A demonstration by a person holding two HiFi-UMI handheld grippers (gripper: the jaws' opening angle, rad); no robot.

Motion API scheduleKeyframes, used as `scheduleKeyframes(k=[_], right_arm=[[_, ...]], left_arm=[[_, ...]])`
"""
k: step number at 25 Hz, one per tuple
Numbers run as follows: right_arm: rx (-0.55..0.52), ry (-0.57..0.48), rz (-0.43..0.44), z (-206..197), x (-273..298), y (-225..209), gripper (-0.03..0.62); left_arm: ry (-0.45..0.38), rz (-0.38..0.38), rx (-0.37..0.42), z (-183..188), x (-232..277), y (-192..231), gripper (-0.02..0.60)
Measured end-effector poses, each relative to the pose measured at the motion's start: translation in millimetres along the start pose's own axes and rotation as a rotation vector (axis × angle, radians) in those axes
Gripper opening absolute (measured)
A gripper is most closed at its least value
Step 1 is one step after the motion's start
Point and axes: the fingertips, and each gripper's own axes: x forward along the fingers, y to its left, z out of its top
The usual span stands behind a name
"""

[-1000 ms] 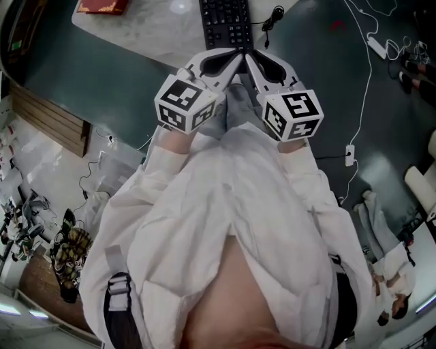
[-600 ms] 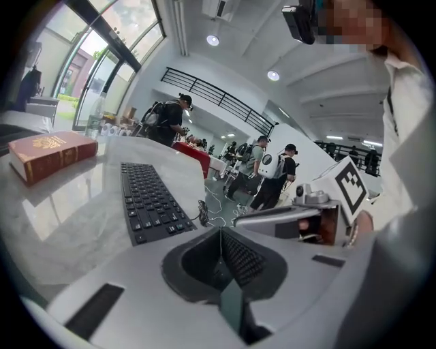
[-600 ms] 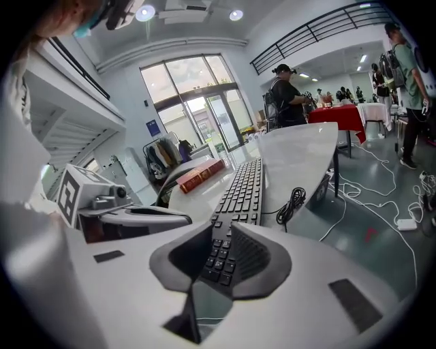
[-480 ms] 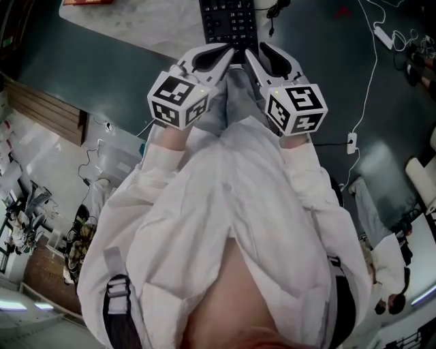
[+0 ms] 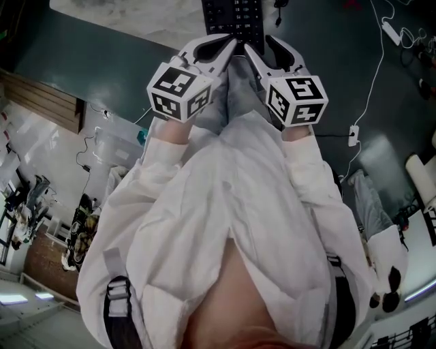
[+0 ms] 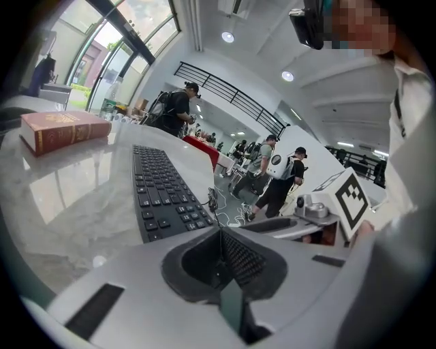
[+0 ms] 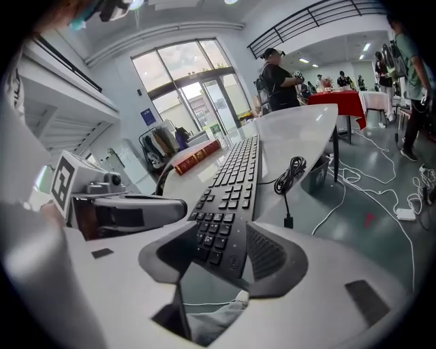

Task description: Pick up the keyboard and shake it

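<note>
The black keyboard lies lengthwise on a white marble table, its near end at the table's edge. My right gripper is open: its jaws have just been opening. In the right gripper view the keyboard's near end lies between the spread pads of the right gripper, apart from both. My left gripper is shut, its pads pressed together with nothing between them. In the left gripper view the keyboard runs away just left of the left gripper.
The keyboard's coiled cable hangs over the table's right edge. A red book lies further back on the left. Loose cables and a power strip lie on the dark floor at the right. Several people stand in the hall behind.
The right gripper's jaws have spread apart at the keyboard's near end. The left jaws have stayed shut. Both grippers and the keyboard have shifted a little up in the head view.
</note>
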Motion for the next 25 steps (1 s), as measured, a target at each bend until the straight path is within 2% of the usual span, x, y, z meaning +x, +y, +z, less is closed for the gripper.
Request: scheduleKeyframes(k=[9,14,25], right_arm=[[0.038,0.039,0.000,-18.5,16.7,-16.2,0.242],[0.078,0.034,0.046,-19.6,27.8,-14.8,0.279],[0.194,0.077,0.152,-33.6,39.9,-7.7,0.285]], left_arm=[[0.008,0.007,-0.016,-8.4,3.2,5.4,0.014],[0.014,0.003,-0.021,-11.5,4.1,10.1,0.014],[0.021,0.006,-0.033,-19.0,11.2,16.6,0.014]])
